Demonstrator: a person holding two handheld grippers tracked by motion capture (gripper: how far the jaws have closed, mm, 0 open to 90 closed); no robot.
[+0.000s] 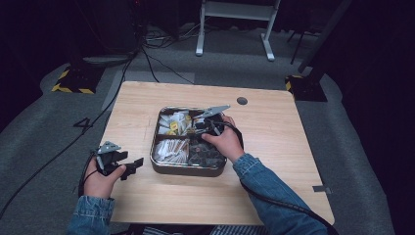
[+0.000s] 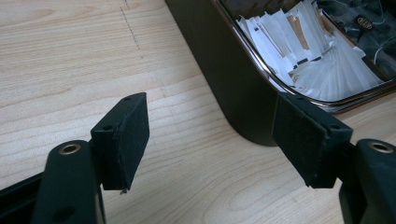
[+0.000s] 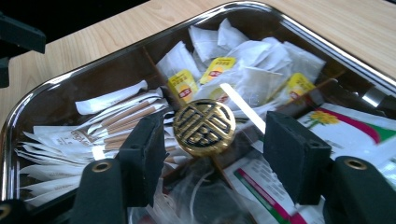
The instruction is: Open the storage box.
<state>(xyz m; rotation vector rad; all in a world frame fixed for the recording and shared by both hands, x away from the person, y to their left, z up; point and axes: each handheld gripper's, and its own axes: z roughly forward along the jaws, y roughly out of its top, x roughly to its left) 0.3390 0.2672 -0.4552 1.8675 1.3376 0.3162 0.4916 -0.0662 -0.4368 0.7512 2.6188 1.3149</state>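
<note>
Two claws are in your hands. Your left claw [image 2: 210,140] is spread above the wooden bench [image 2: 70,70], beside the divided metal tray [image 1: 161,166]. Your right claw [image 3: 212,149] is spread around the tray's round gold emblem knob [image 3: 204,127], near yellow-labelled tea bags [image 3: 219,65]; their lettering is unreadable.

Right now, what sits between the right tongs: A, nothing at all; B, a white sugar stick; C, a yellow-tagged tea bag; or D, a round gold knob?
D: in the right gripper view a round gold knob sits in the gap between the open right tongs, at the middle of the tray.
</note>
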